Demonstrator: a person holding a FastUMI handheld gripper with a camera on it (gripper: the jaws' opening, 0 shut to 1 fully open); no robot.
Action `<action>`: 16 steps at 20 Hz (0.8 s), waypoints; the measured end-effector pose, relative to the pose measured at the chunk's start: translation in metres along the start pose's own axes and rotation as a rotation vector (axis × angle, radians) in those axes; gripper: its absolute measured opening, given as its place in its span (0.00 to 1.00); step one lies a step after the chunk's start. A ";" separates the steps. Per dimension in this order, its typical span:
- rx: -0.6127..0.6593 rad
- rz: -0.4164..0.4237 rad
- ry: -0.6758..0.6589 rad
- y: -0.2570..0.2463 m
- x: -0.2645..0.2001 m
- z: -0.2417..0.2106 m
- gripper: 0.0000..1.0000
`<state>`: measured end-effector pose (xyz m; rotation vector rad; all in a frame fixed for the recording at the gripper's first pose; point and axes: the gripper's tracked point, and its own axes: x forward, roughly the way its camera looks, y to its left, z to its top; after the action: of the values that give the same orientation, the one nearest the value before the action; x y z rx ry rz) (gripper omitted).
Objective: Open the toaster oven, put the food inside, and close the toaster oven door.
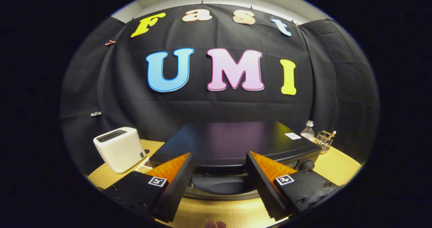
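A black toaster oven (pixel 233 143) stands on the wooden table (pixel 222 214), just ahead of my fingers, and I look down on its glossy flat top. Its front face with the door and handle (pixel 221 184) shows between the fingers; the door looks closed. A dark knob (pixel 307 165) sits at the oven's front right corner. My gripper (pixel 219 174) is open, the two fingers spread wide on either side of the door front, nothing between them. A bit of patterned food or plate (pixel 145 167) peeks out left of the oven, mostly hidden.
A white slot toaster (pixel 118 148) stands left of the oven. Behind the oven's right side are a small clear bottle (pixel 308 130) and a wire basket (pixel 324 141). A fingertip (pixel 214 224) shows below the fingers.
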<state>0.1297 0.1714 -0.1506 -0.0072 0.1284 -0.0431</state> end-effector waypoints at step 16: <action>-0.007 -0.009 0.057 -0.006 -0.042 -0.037 0.99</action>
<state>0.0836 0.1666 -0.1818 -0.0132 0.1859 -0.0523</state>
